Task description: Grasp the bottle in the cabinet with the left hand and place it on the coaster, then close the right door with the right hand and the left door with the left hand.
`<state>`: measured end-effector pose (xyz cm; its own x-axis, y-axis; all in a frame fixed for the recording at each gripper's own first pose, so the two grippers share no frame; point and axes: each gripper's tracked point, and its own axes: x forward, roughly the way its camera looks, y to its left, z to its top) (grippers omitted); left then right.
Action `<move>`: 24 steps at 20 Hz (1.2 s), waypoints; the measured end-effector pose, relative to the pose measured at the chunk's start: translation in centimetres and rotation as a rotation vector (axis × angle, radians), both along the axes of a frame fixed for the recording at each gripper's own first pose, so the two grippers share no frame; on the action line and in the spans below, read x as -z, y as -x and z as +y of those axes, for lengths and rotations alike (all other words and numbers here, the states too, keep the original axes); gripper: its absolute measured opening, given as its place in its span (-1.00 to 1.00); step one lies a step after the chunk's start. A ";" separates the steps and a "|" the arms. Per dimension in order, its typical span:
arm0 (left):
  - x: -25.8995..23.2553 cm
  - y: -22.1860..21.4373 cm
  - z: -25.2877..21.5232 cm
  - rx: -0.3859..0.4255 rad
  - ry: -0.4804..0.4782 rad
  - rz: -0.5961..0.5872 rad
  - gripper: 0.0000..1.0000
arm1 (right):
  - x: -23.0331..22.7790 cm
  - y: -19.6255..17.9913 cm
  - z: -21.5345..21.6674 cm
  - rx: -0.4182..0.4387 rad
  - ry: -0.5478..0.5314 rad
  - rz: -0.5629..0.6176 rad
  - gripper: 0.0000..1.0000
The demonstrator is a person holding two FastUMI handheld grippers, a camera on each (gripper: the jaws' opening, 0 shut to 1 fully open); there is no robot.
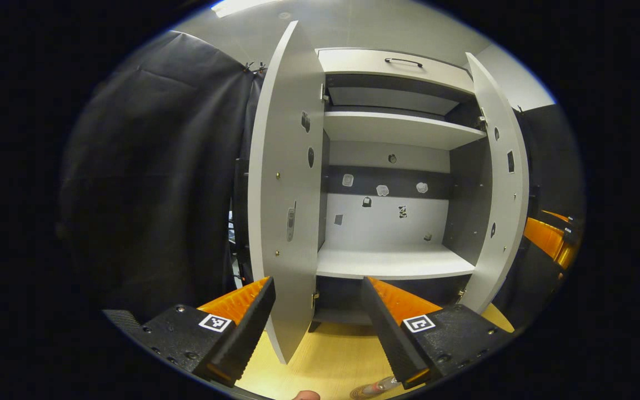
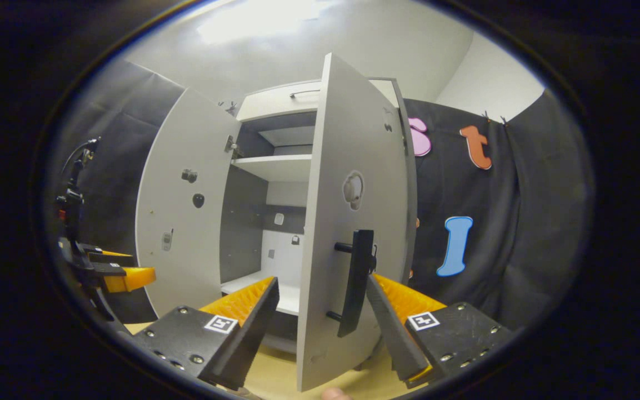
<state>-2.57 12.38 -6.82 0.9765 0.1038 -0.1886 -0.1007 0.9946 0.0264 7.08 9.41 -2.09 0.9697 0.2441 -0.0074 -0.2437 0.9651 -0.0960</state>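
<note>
A grey cabinet (image 1: 392, 128) stands on a wooden table with both doors swung open. In the left gripper view my left gripper (image 1: 317, 283) is open, its fingers straddling the leading edge of the left door (image 1: 286, 183). A clear bottle (image 1: 376, 386) peeks in at the bottom edge, on the table near my right finger. In the right gripper view my right gripper (image 2: 323, 280) is open around the lower edge of the right door (image 2: 353, 166), with its black handle (image 2: 356, 283) just inside my right finger. The left gripper (image 2: 125, 278) shows far left beside the left door (image 2: 186, 222).
The wooden tabletop (image 1: 331, 350) runs in front of the cabinet base. A drawer with a dark handle (image 1: 403, 61) tops the cabinet. Black cloth walls hang on both sides. The right door (image 1: 498, 183) and the other gripper (image 1: 548, 236) show at the right.
</note>
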 end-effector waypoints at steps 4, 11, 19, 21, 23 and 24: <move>0.1 0.4 0.7 -0.016 -0.008 0.004 0.92 | -0.1 0.0 0.2 -0.002 0.006 -0.002 0.84; 0.3 1.1 1.5 -0.034 -0.006 0.010 0.92 | 0.2 0.5 0.9 -0.011 0.006 0.003 0.84; 0.6 1.6 2.4 -0.046 -0.020 0.028 0.93 | 0.8 0.9 1.2 -0.008 0.003 0.012 0.91; 0.6 1.7 2.7 -0.050 -0.018 0.028 0.84 | 0.9 0.8 1.4 -0.009 0.000 0.014 0.86; 0.5 1.7 3.2 -0.060 -0.019 0.025 0.92 | 0.9 0.9 1.5 -0.009 0.000 0.014 0.86; 0.4 1.7 3.5 -0.071 -0.022 0.022 0.93 | 0.8 0.8 1.6 -0.009 0.001 0.014 0.86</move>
